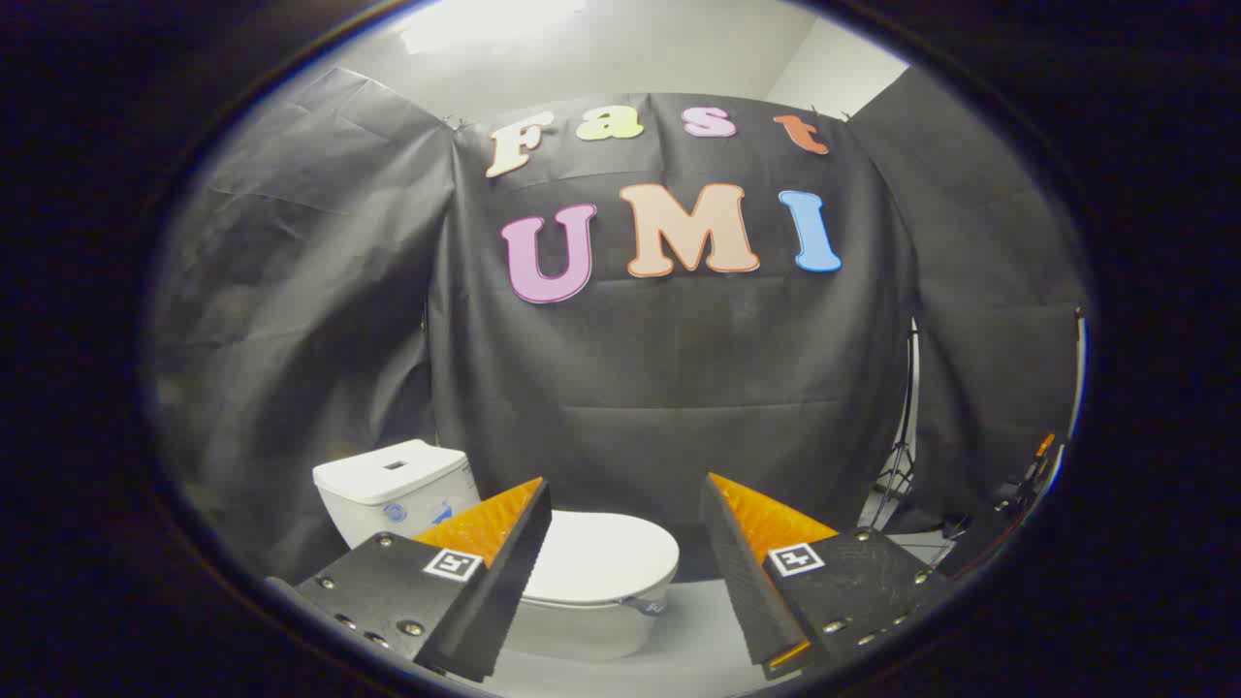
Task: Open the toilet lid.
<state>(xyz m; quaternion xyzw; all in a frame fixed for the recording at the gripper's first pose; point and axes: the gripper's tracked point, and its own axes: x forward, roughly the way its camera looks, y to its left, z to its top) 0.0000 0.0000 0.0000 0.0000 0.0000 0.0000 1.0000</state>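
White toilet [591, 591] with lid [601, 555] lying flat and closed, on pale floor [698, 640], just ahead of and partly between the fingers. Gripper [625, 523] held level above it, spread wide, gripping nothing. Tank [393, 485] behind the left finger. Dark cloth wall [659, 388] close behind; open floor toward the right.

White toilet lid [601, 553] closed flat on the bowl, beyond the spread fingers [504, 543], untouched
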